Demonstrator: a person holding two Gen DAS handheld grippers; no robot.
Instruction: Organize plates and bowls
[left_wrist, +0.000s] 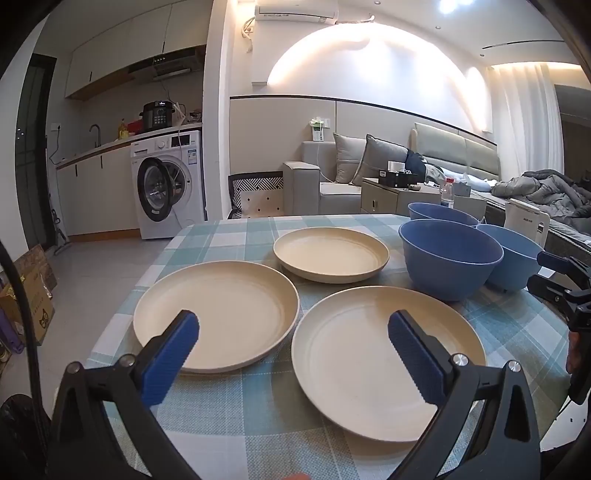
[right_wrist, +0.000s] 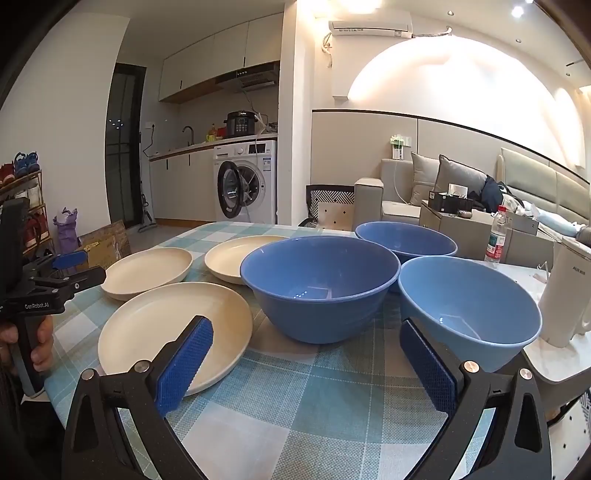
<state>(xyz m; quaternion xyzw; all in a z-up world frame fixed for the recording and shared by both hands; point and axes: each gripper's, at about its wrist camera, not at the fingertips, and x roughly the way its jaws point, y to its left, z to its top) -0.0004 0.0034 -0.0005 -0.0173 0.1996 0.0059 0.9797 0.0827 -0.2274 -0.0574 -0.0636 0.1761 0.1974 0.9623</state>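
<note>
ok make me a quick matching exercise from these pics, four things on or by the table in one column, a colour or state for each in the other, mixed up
Things:
1. bowls
2. plates
3. left gripper
4. tablecloth

Colour or state:
A. cream, lying flat and separate
B. checked, teal and white
C. blue, upright and empty
D. jaws wide open, holding nothing

Pairs: 1-C, 2-A, 3-D, 4-B

"GenRobot.AI" – printed in white on the left gripper (right_wrist: 68, 271); the kettle's (right_wrist: 565, 295) dark brand mark is unreadable.
</note>
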